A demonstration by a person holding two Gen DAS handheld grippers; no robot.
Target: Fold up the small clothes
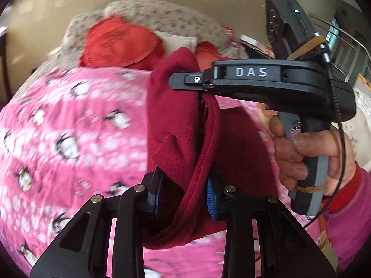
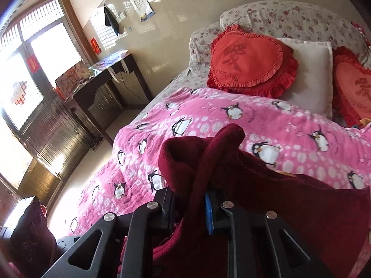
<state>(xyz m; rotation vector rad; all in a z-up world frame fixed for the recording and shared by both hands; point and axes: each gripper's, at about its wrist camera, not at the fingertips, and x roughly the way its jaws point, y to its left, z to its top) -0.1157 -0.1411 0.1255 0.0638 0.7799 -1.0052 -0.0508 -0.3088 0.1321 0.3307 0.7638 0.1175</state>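
A dark red fleece garment (image 1: pixel 176 115) hangs bunched above a bed covered by a pink penguin blanket (image 1: pixel 69 127). In the left wrist view my left gripper (image 1: pixel 184 197) is shut on a thick fold of it between the blue pads. My right gripper (image 1: pixel 197 82), held by a hand (image 1: pixel 301 157) in a pink sleeve, pinches another edge of the garment higher up and to the right. In the right wrist view the right gripper (image 2: pixel 190 210) is shut on the garment (image 2: pixel 185 153), whose folds rise over the fingers and stretch off to the right above the blanket (image 2: pixel 231 120).
Two red heart cushions (image 2: pixel 248 60), a white pillow (image 2: pixel 310 74) and floral bedding (image 2: pixel 289 16) lie at the head of the bed. A dark wooden table (image 2: pixel 104 78) with papers stands by the wall near the sunlit doors. A dark bag (image 2: pixel 30 236) sits on the floor beside the bed.
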